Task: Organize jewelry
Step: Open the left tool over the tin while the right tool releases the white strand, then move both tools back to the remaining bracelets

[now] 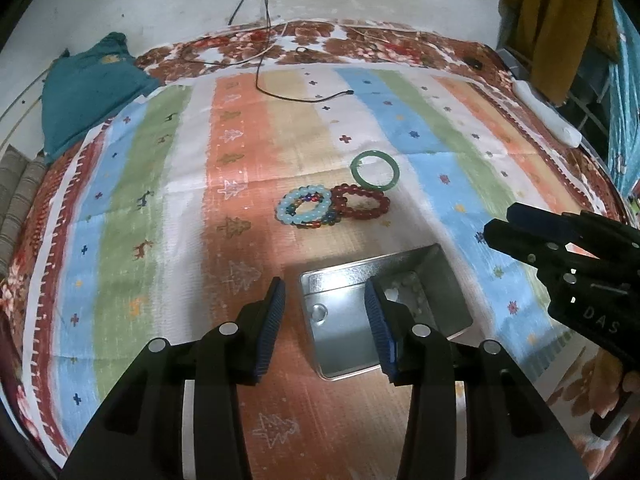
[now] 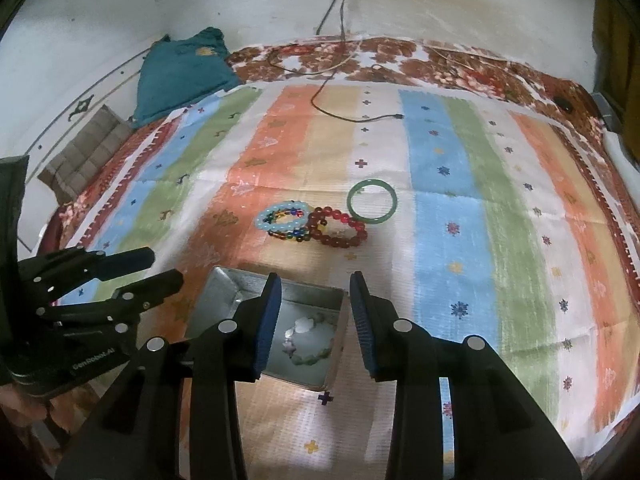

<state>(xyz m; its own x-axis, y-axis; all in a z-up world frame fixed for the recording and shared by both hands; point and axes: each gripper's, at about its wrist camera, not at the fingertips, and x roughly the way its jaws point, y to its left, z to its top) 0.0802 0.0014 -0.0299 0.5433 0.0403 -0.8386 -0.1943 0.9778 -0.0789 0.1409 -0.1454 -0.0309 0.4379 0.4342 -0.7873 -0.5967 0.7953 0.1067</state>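
A green bangle (image 1: 375, 169) (image 2: 372, 201), a dark red bead bracelet (image 1: 362, 201) (image 2: 338, 227) and a pale blue bead bracelet (image 1: 303, 210) (image 2: 280, 216) over a multicoloured one lie together on the striped cloth. An open metal tin (image 1: 344, 332) (image 2: 224, 292) sits in front of them and holds a pale bead bracelet (image 2: 310, 340) (image 1: 412, 292). My left gripper (image 1: 325, 320) is open and empty above the tin's left part. My right gripper (image 2: 316, 316) is open and empty above the tin. Each gripper shows in the other's view, the right (image 1: 496, 226) and the left (image 2: 168, 270).
A black cable (image 1: 280, 94) (image 2: 352, 118) lies across the far cloth. A teal cushion (image 1: 88, 88) (image 2: 180, 76) sits at the back left. A white object (image 1: 548, 116) lies at the right edge. A yellow cloth (image 1: 552, 20) hangs at the back right.
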